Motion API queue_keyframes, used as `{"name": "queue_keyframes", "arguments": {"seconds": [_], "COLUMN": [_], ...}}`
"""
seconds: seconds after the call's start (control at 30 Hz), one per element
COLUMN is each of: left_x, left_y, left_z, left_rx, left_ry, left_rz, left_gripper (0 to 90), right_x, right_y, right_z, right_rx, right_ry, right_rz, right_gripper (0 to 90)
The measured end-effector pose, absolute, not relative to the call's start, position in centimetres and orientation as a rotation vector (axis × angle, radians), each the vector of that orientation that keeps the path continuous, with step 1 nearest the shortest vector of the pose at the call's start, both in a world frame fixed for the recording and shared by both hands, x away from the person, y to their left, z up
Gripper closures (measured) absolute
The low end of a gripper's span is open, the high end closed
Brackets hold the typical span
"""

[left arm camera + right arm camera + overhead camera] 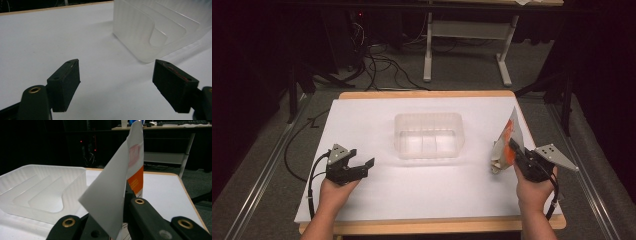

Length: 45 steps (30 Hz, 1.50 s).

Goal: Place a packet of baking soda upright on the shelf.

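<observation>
On the white worktop [377, 200] the clear bin [428, 135] stands mid-table, and we hold the packet [507, 142] upright near the right edge, well apart from it. Our right tongs [515, 148] are clamped on the packet's lower part, while the left tongs [362, 167] wait wide apart with nothing between them, near the bin. To do this well, we should probably carry the packet level over the bin's rim, keep the grip firm so the floppy top stays clear, and lower it inside before letting go.

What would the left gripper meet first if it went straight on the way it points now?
Probably the clear bin. The left gripper is open, with bare white table ahead of its jaws and the bin's near corner just right of centre; depth is hard to judge.
</observation>
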State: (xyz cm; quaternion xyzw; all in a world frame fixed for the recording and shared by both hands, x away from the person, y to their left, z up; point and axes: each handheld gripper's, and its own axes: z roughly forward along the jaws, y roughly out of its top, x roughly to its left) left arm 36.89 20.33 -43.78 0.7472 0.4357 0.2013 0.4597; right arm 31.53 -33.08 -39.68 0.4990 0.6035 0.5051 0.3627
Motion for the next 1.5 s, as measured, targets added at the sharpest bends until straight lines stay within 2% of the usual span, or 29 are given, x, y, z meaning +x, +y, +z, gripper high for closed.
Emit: {"name": "queue_keyframes", "arguments": {"seconds": [0.47, 0.93, 1.17, 1.5], "left_x": [36.8, 36.8, 36.7, 36.7], "left_y": [20.5, 20.6, 20.6, 20.8], "left_z": [-43.6, -43.6, -43.5, -43.4], "left_rx": [1.823, 1.816, 1.813, 1.805], "left_ry": [1.065, 1.067, 1.063, 1.066], "left_rz": [0.506, 0.506, 0.502, 0.502], "left_gripper": [22.5, 22.4, 22.3, 22.3], "right_x": [30.9, 31.8, 32.7, 34.0], "right_y": [-32.1, -30.3, -28.2, -24.6], "right_z": [-38.1, -33.6, -31.0, -29.9], "right_rx": [1.223, 1.124, 1.069, 1.001], "right_ry": [1.555, 1.563, 1.575, 1.637], "right_rz": [1.324, 1.376, 1.413, 1.459], "right_gripper": [90.0, 90.0, 90.0, 90.0]}}
